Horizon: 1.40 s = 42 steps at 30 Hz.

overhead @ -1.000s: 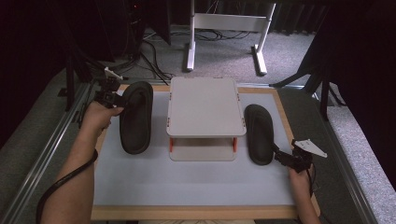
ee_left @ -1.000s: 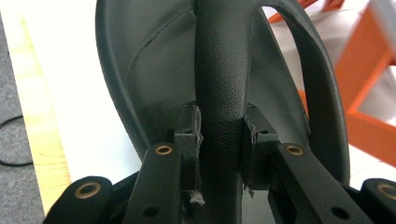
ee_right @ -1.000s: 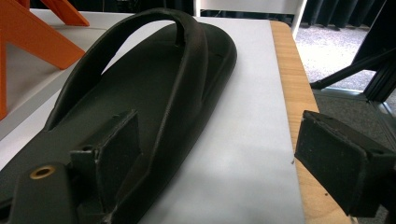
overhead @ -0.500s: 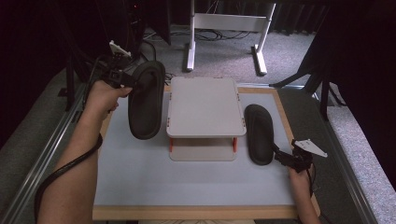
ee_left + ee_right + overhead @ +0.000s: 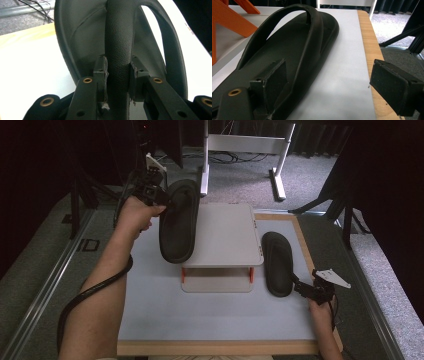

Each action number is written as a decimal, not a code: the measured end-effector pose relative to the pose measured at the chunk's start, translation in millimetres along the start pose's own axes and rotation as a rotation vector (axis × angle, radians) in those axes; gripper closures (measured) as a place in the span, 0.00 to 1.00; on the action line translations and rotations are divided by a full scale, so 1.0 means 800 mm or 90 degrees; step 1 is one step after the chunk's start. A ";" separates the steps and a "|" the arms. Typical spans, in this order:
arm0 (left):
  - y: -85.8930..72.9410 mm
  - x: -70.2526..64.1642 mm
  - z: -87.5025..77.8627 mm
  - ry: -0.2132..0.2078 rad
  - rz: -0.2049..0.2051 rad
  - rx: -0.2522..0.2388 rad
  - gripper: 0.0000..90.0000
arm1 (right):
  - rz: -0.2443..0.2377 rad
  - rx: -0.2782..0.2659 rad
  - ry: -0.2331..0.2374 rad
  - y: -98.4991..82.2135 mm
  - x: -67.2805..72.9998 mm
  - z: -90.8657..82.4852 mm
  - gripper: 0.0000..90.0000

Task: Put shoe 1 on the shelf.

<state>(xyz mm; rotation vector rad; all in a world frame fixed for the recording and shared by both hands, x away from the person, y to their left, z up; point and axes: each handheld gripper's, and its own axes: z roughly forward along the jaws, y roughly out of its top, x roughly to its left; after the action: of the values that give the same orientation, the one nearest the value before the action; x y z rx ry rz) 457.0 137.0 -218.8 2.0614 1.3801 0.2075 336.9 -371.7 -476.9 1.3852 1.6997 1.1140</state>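
A black flip-flop sandal (image 5: 177,227) hangs in the air, toe down, over the left edge of a white stand (image 5: 227,237). My left gripper (image 5: 161,202) is shut on the sandal's strap (image 5: 117,37), which runs straight up between the pads of that gripper (image 5: 117,72). A second black sandal (image 5: 277,262) lies flat on the white mat, right of the stand. My right gripper (image 5: 301,288) stands open at its heel end. In the right gripper view, this gripper (image 5: 332,86) has one pad over the sole (image 5: 287,47) and the other out over the wooden border.
The stand has orange legs (image 5: 234,22) and a lower white base (image 5: 217,282). A wooden frame (image 5: 305,245) borders the white mat (image 5: 150,305). Grey carpet, a metal rail at left and a white table leg (image 5: 280,165) lie beyond the board.
My left gripper has lifted its sandal off the mat and carried it up and to the right, over the stand's left edge. The right gripper and its sandal have stayed put.
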 end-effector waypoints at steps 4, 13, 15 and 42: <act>0.005 -0.014 0.014 -0.007 0.000 0.008 0.80 | 0.001 0.001 0.000 0.000 0.000 0.000 0.15; 0.010 -0.041 0.054 -0.013 -0.023 0.018 0.80 | 0.001 0.001 0.001 0.000 0.000 0.000 0.15; 0.008 -0.041 0.060 -0.004 -0.029 0.020 0.80 | 0.000 0.000 0.001 0.000 0.000 0.000 0.15; 0.006 -0.040 0.057 0.002 0.019 0.001 0.64 | -0.003 -0.001 0.001 0.000 0.000 0.000 0.15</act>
<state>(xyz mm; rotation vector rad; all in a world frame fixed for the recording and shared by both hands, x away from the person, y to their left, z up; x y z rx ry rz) 467.9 88.4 -245.1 2.0847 1.3522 0.2233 337.0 -371.5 -477.0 1.3799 1.7022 1.1133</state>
